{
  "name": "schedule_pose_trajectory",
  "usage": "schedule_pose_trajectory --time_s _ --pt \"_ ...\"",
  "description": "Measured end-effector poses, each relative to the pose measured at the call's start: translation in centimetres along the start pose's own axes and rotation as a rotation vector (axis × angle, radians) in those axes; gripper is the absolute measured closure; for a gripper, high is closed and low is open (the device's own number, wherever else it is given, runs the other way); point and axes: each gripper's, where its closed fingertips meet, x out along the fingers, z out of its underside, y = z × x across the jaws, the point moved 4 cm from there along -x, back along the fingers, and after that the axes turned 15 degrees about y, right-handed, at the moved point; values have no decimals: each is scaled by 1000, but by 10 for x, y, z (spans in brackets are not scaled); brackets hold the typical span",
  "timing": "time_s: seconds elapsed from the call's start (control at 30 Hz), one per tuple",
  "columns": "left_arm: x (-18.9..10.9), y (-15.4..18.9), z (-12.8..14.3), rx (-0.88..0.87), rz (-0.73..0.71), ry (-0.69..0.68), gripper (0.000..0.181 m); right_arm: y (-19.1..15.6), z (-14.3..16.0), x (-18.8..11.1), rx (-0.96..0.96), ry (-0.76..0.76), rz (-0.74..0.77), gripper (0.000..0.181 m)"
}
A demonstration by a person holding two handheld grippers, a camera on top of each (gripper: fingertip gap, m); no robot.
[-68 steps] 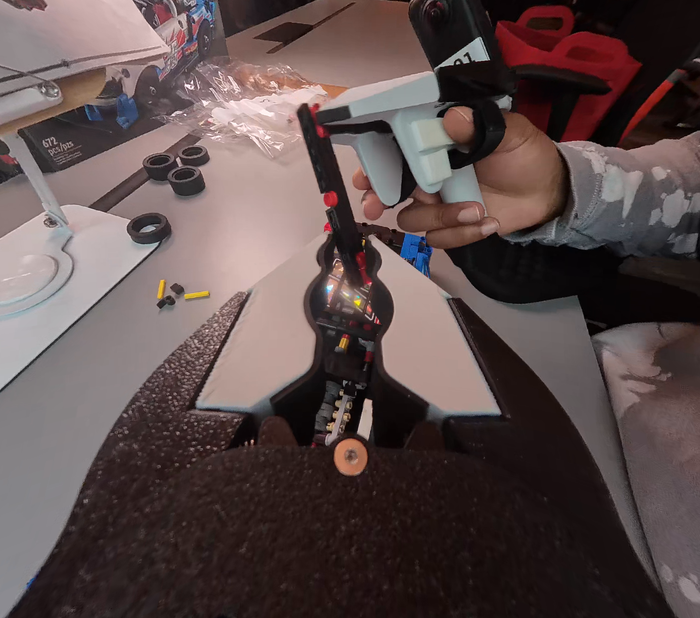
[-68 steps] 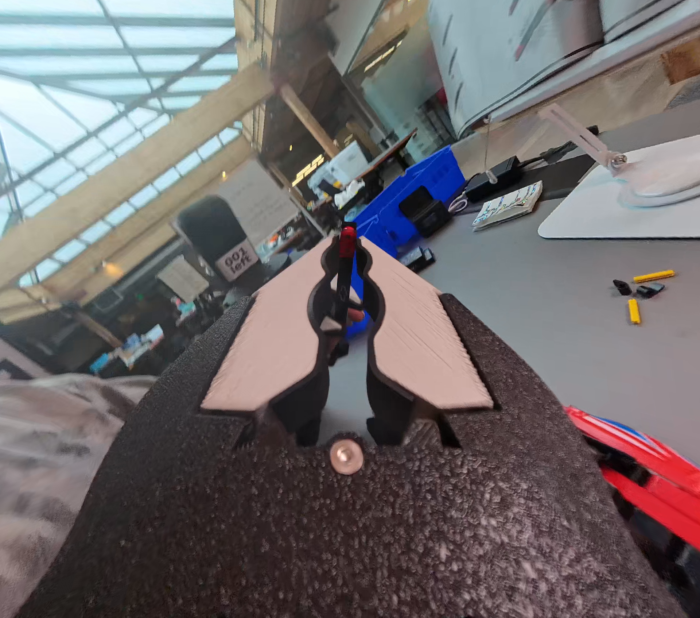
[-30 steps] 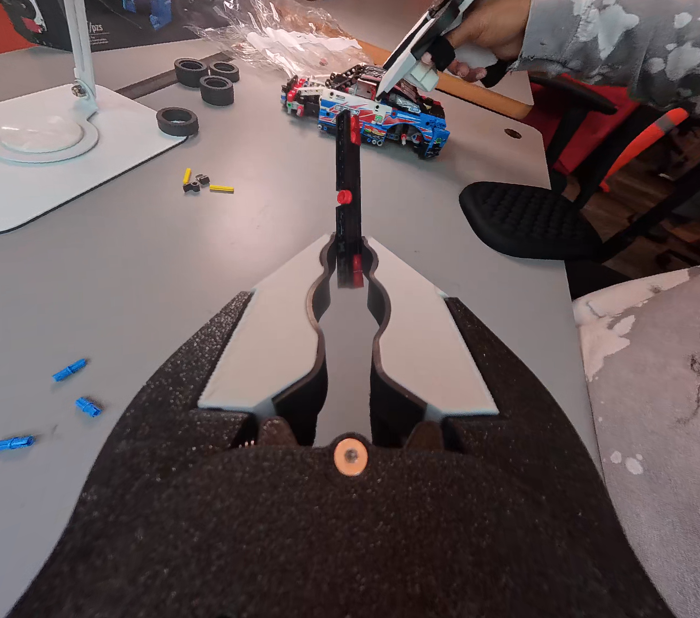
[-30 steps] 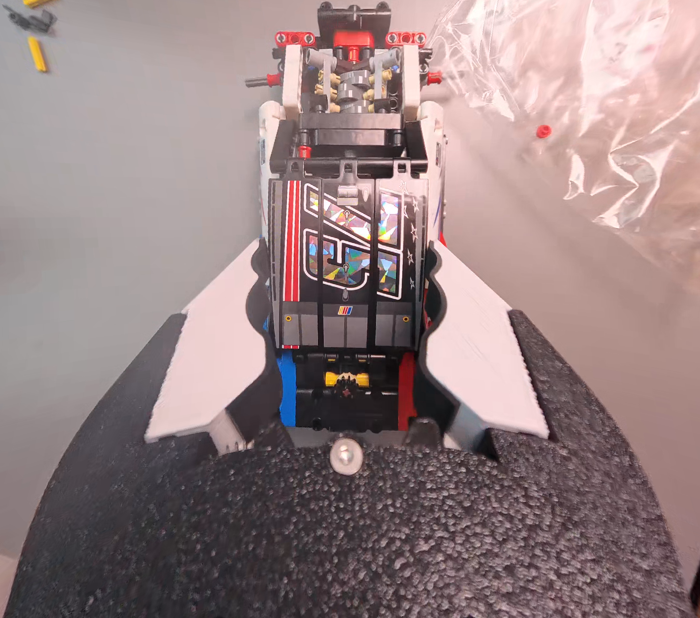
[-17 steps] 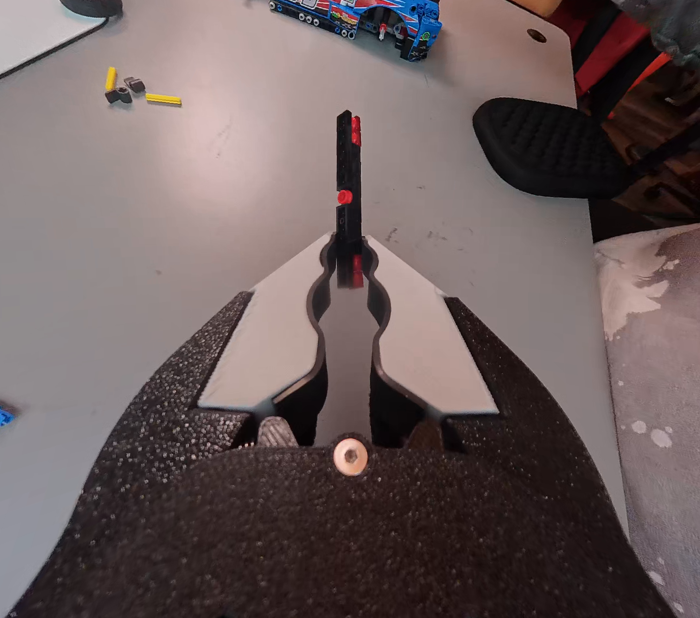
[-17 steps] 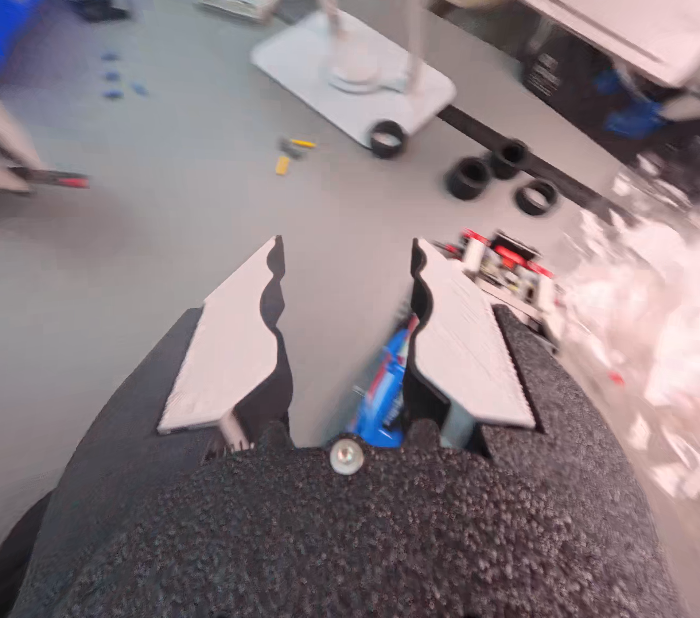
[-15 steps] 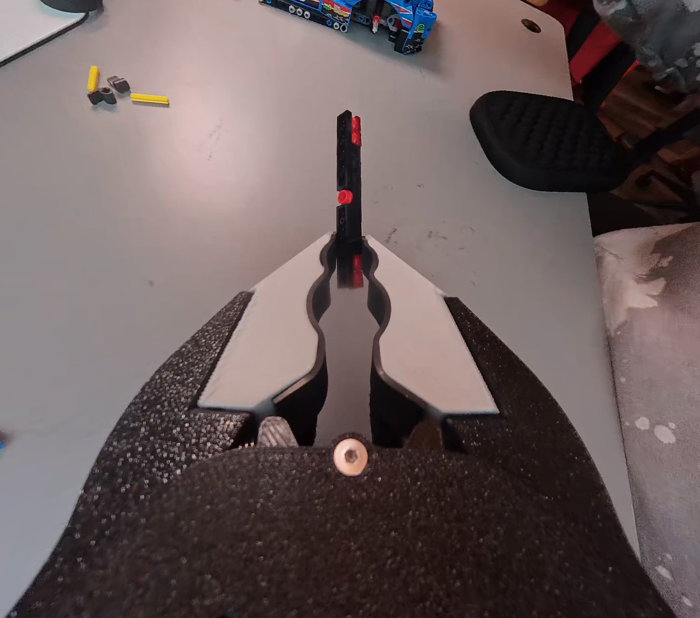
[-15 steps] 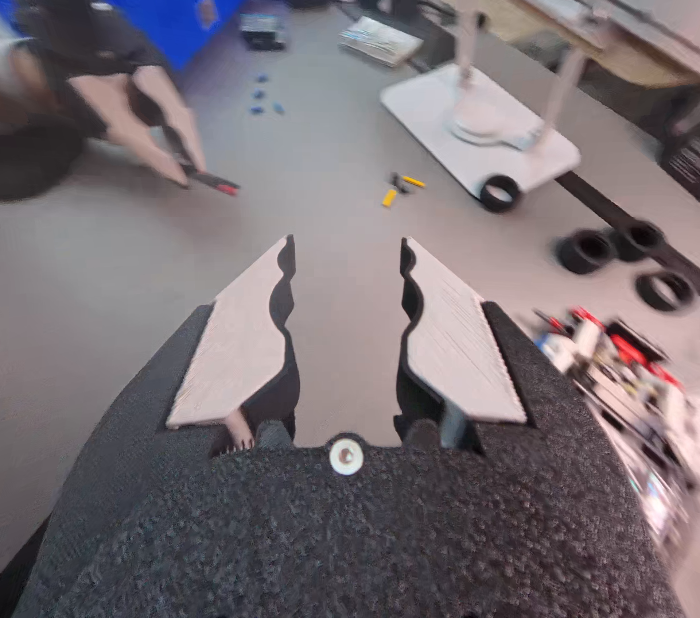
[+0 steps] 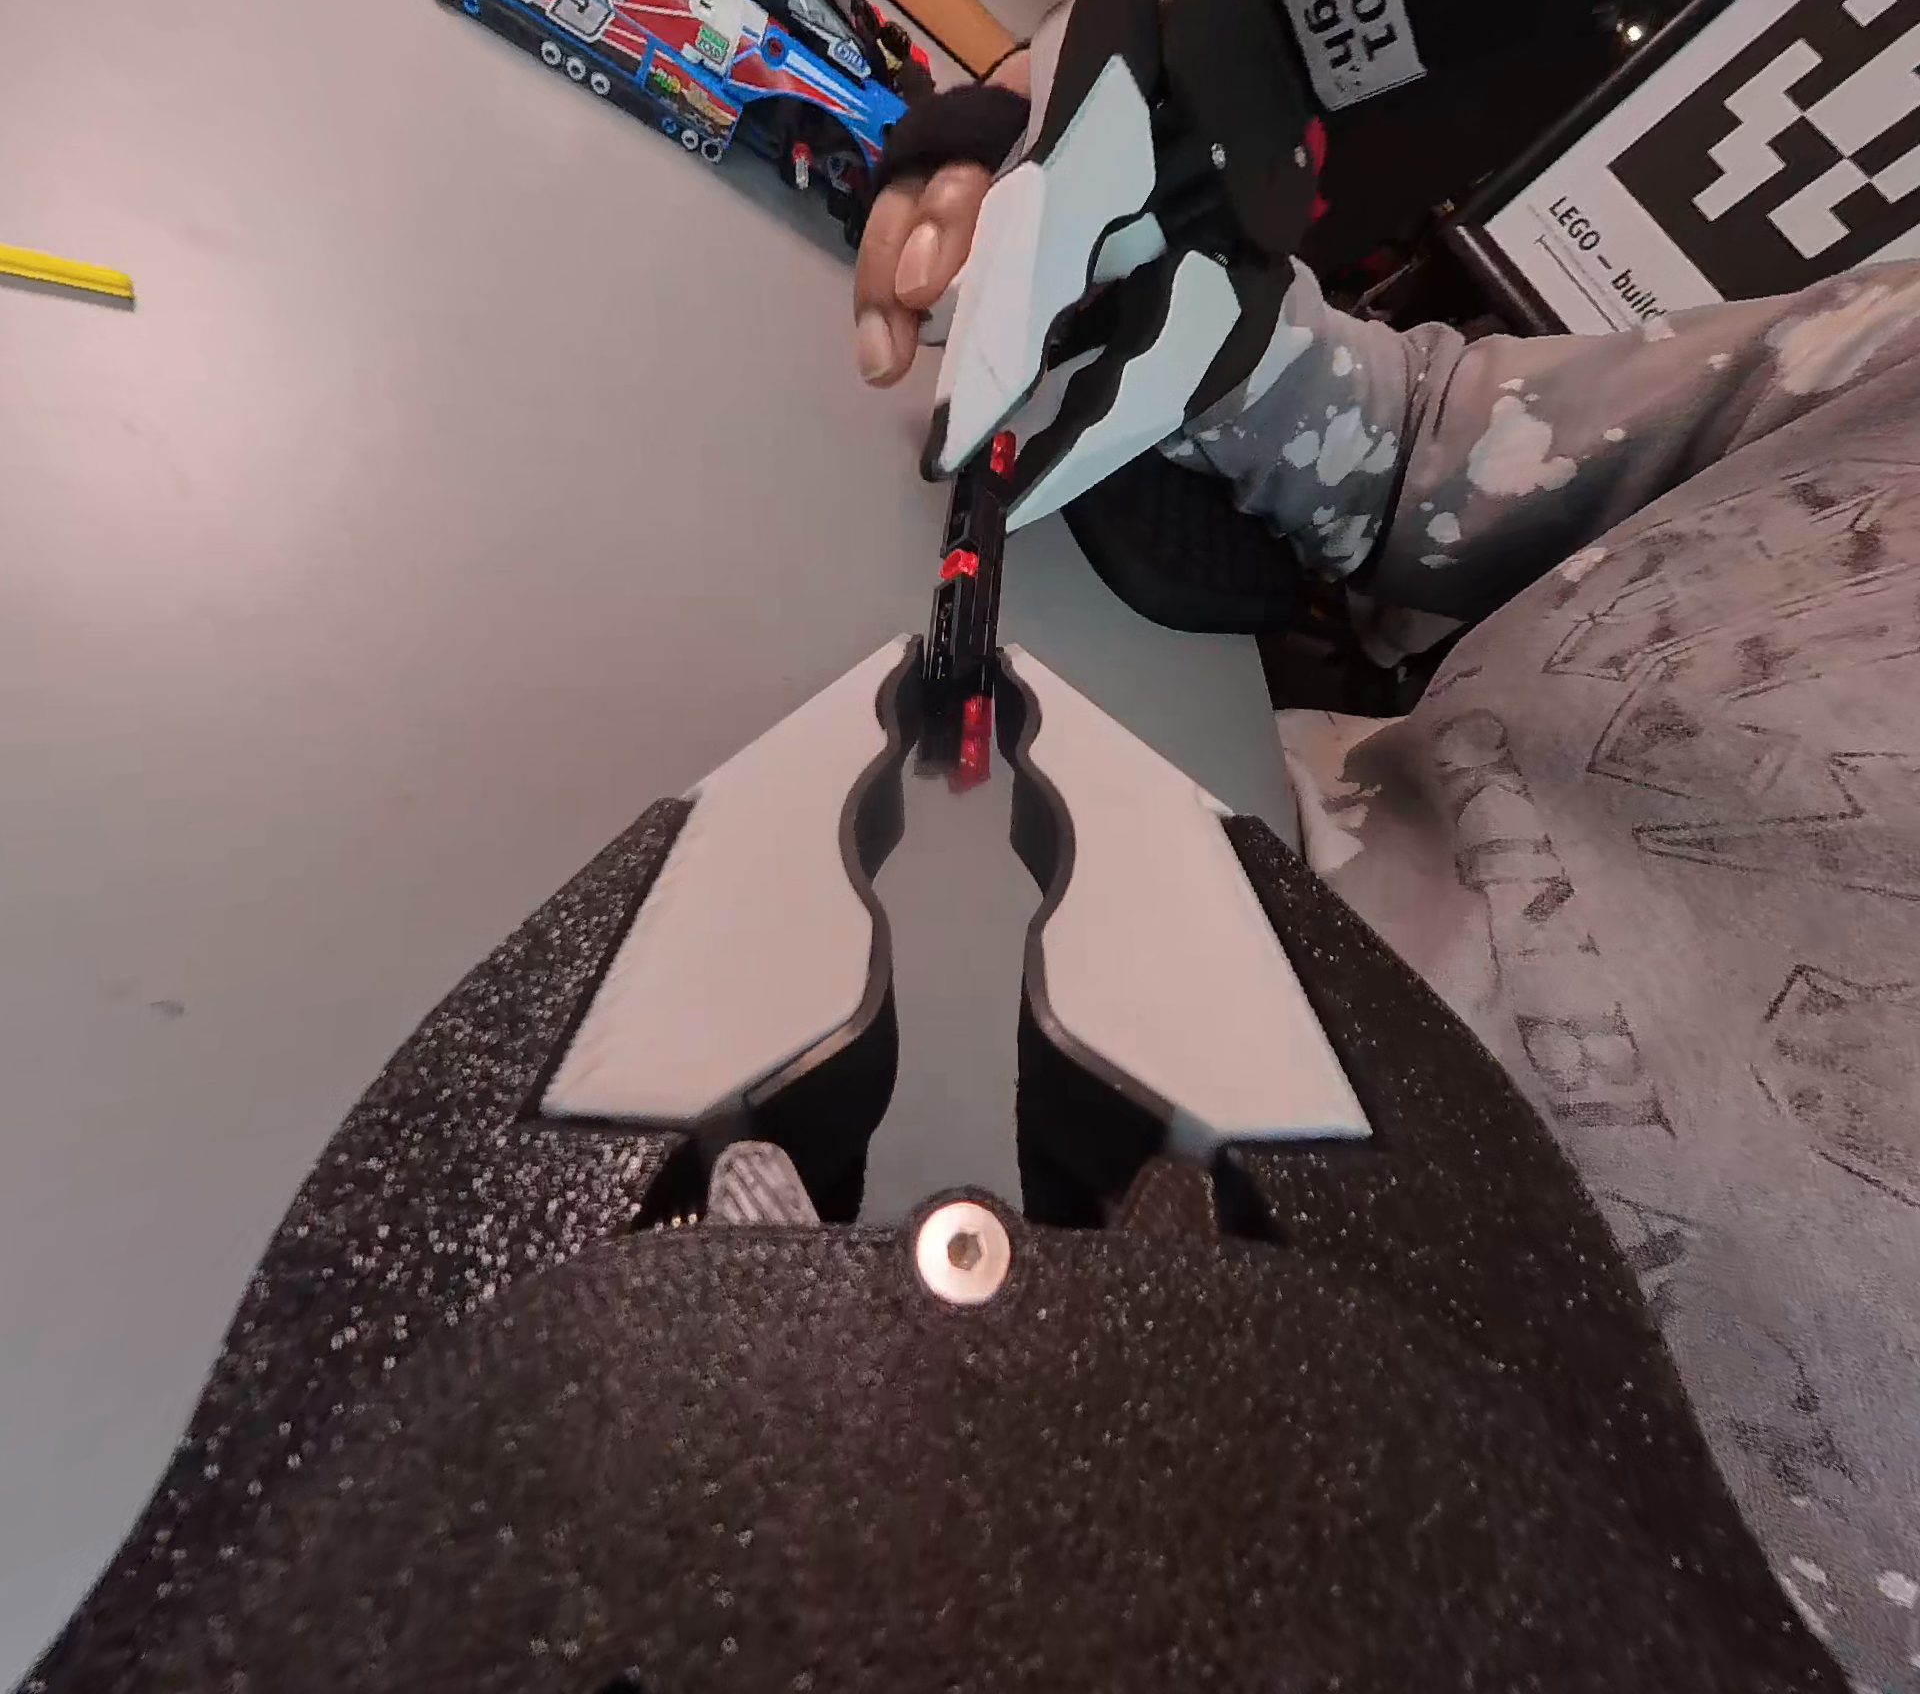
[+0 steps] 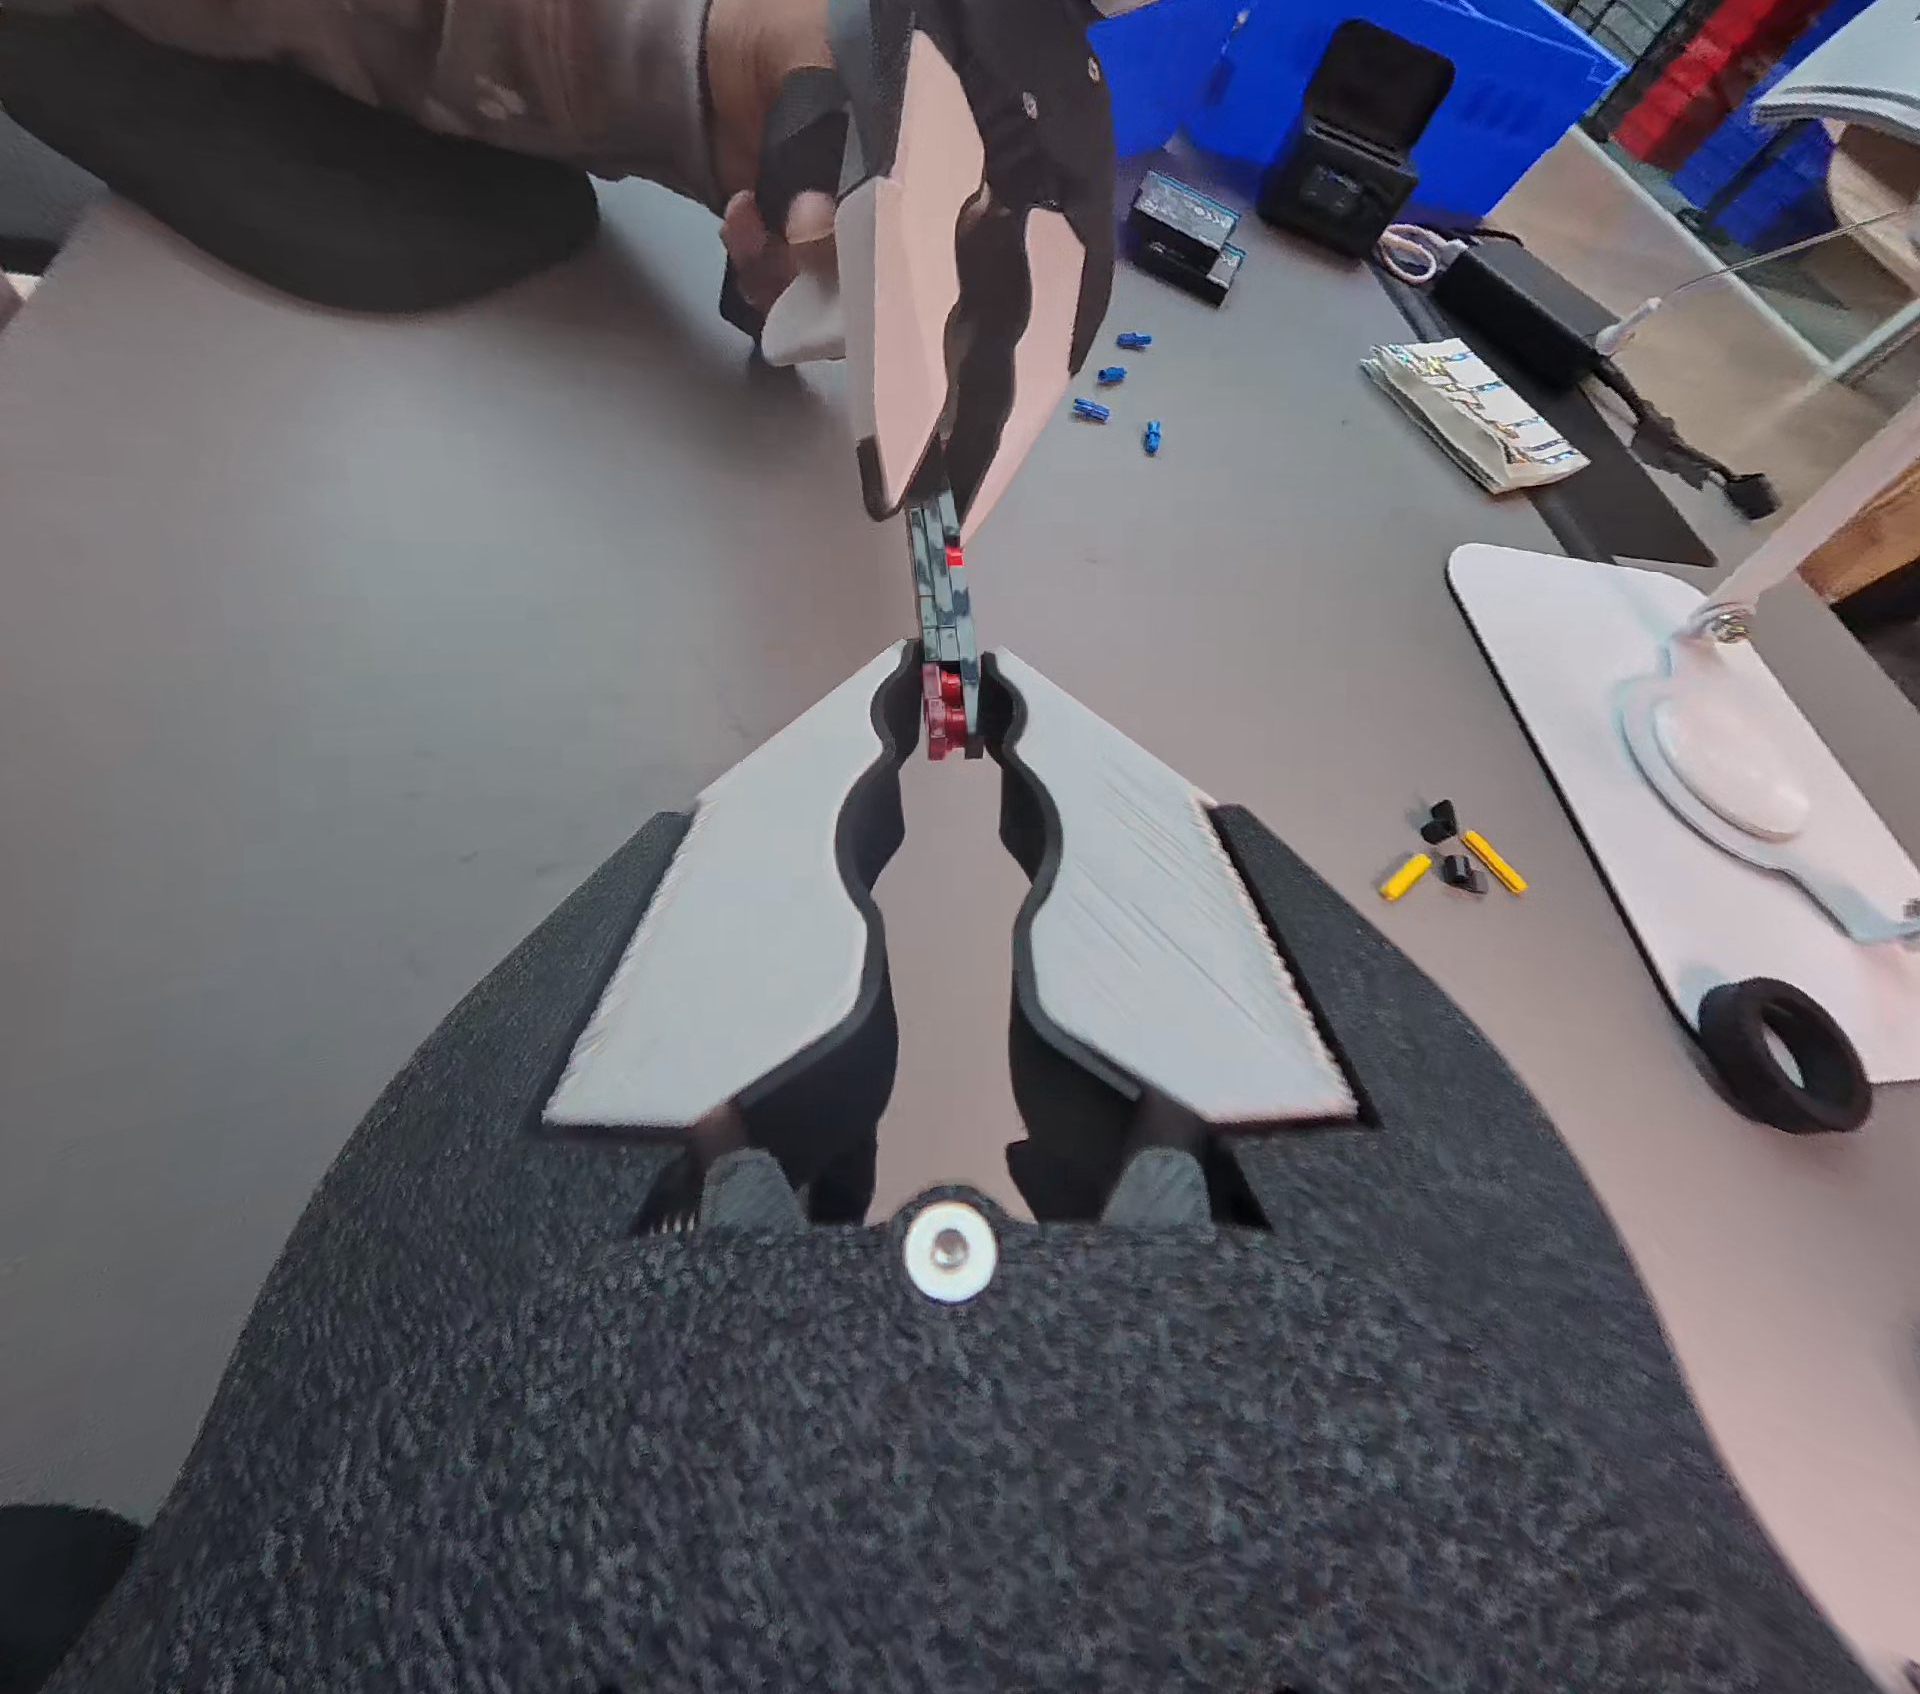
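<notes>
A thin black brick strip with red pins (image 9: 961, 574) hangs between both grippers above the grey table (image 9: 416, 501). My left gripper (image 9: 956, 688) is shut on its near end. The right gripper (image 9: 982, 481), held by a hand, is shut on its far end in the left wrist view. In the right wrist view my right gripper (image 10: 951, 694) is shut on the strip (image 10: 940, 595) at the end with red pins. The left gripper (image 10: 925, 501) clamps the other end there.
A blue, white and red toy car (image 9: 623, 3) without wheels lies at the table's far side. A black tyre (image 10: 1782, 1068) rests on a white stand base (image 10: 1621, 709). Small yellow and black pieces (image 10: 1455, 865), blue pins (image 10: 1112, 397), a booklet (image 10: 1475, 408) and blue bins (image 10: 1351, 34) lie beyond. Both grippers' tips are close together, under 4 cm apart.
My right gripper let go of the toy car, swung over to the left gripper and shut on the far end of the strip. The left gripper kept its hold.
</notes>
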Motion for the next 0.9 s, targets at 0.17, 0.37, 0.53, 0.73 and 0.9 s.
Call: schedule_pose_trajectory --time_s 0.17,0.37,0.53,0.73,0.9 --pt "-3 18 1 -19 121 -37 155 -18 -12 4 30 26 -110 171" --pt "-3 32 2 231 50 -37 149 -10 -14 10 485 149 -89 171" --pt "-1 34 -1 448 -64 43 151 -7 -21 16 1054 314 -174 172" --pt "-2 48 -5 524 -12 122 181 -20 -28 20 1335 431 -342 172" --pt "-2 46 -8 470 -13 152 181 -16 -27 21 1369 464 -336 172"
